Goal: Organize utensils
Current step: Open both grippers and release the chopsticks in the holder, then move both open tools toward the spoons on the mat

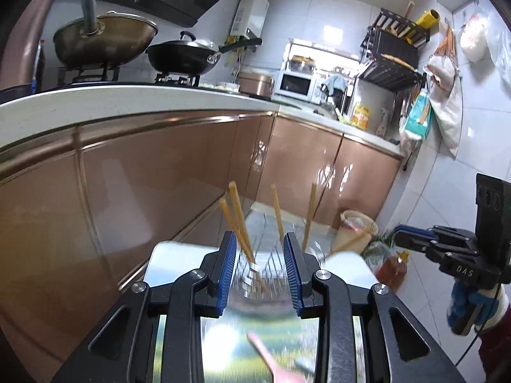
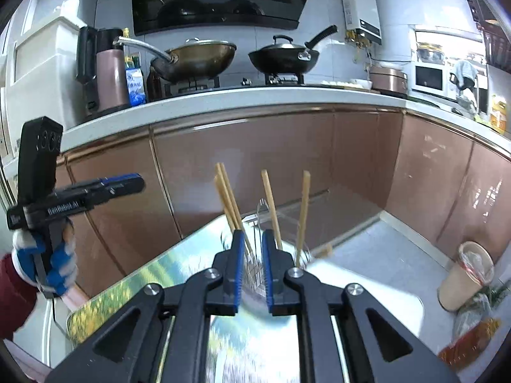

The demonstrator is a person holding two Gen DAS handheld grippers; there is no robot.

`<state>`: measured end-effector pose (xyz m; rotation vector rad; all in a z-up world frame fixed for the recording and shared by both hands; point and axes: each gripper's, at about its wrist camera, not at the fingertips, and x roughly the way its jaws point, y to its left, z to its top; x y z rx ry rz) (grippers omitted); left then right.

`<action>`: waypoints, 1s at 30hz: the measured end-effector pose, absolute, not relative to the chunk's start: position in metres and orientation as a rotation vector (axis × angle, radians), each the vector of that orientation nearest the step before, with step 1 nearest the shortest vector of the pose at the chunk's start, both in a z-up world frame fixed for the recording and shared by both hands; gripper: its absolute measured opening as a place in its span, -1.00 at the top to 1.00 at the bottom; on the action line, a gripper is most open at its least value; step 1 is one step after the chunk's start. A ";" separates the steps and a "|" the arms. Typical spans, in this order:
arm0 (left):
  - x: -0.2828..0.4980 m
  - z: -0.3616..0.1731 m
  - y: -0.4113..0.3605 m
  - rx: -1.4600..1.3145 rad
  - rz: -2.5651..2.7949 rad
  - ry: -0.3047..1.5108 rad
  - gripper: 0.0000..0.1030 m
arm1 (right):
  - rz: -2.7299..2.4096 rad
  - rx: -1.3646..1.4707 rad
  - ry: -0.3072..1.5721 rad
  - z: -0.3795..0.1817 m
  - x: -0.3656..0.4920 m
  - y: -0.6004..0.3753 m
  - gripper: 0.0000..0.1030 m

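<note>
Several wooden chopsticks [image 1: 278,214] [image 2: 271,204] stand upright in a wire holder [image 1: 255,271] [image 2: 265,223] on the shiny table [image 2: 159,271]. One more chopstick [image 1: 348,244] leans low off to the right of the holder. A pink spoon [image 1: 271,360] lies on the table under my left gripper. My left gripper [image 1: 260,255] [image 2: 140,183] hovers just short of the holder, open, with nothing between its blue pads. My right gripper [image 2: 253,255] [image 1: 402,239] is also in front of the holder, its jaws a narrow gap apart and empty.
Brown cabinet doors [image 2: 255,159] rise right behind the table under a white counter with two woks [image 2: 198,57] on the hob. On the floor to the right stand a lidded bucket [image 2: 466,274] and an oil bottle [image 1: 396,271]. A gloved hand [image 2: 48,265] holds the left gripper.
</note>
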<state>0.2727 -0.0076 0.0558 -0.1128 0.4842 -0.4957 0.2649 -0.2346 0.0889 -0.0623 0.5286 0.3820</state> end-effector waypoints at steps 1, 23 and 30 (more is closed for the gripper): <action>0.264 0.055 -0.005 -0.102 -0.490 0.494 0.36 | 0.376 -0.062 0.539 0.087 0.255 -0.237 0.72; 0.181 -0.077 -0.011 -0.042 -0.454 0.929 0.23 | 0.353 -0.006 0.775 0.004 0.128 -0.260 0.48; 0.203 -0.126 -0.026 -0.022 -0.442 1.074 0.23 | 0.394 -0.008 0.878 -0.035 0.141 -0.237 0.48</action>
